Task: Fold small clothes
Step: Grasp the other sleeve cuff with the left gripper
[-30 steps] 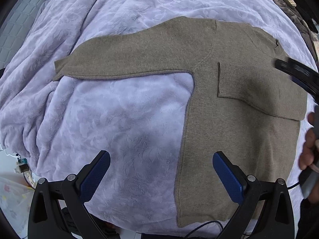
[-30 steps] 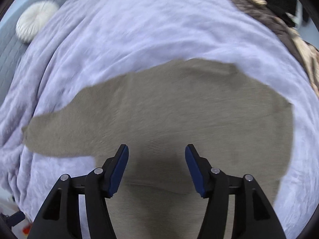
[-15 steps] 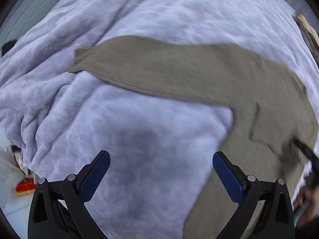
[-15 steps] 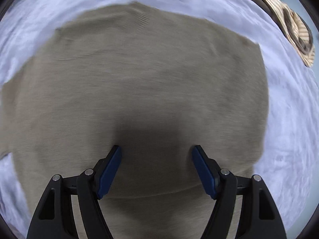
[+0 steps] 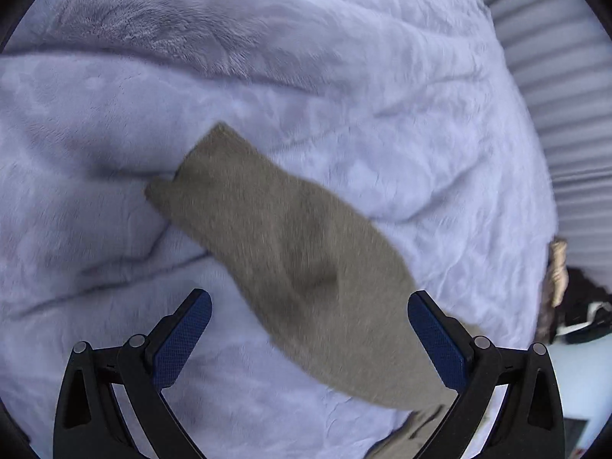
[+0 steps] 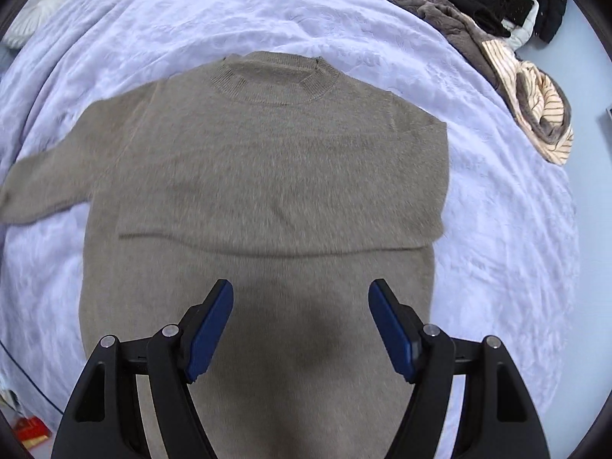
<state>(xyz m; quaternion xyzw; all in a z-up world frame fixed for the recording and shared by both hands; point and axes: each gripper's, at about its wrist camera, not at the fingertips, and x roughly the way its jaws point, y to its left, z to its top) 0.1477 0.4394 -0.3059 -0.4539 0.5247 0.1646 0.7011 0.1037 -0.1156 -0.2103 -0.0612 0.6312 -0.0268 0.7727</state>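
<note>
A taupe knit sweater [image 6: 267, 176] lies flat on a lilac plush blanket [image 6: 497, 229], collar at the far end. Its right sleeve is folded across the chest; its left sleeve [image 5: 290, 252] stretches out over the blanket [image 5: 344, 76]. My left gripper [image 5: 306, 340] is open and empty, hovering over that sleeve near its middle, cuff pointing away. My right gripper [image 6: 300, 329] is open and empty above the sweater's lower body.
A pile of other clothes [image 6: 508, 46], brown, striped and black, lies at the blanket's far right edge. A white round cushion [image 6: 38, 7] sits at the far left. A grey ribbed surface [image 5: 566, 114] lies beyond the blanket on the right of the left wrist view.
My left gripper swung left along the outstretched sleeve and now sits over it. My right gripper pulled back, so the whole sweater with collar is in view. Both stayed open.
</note>
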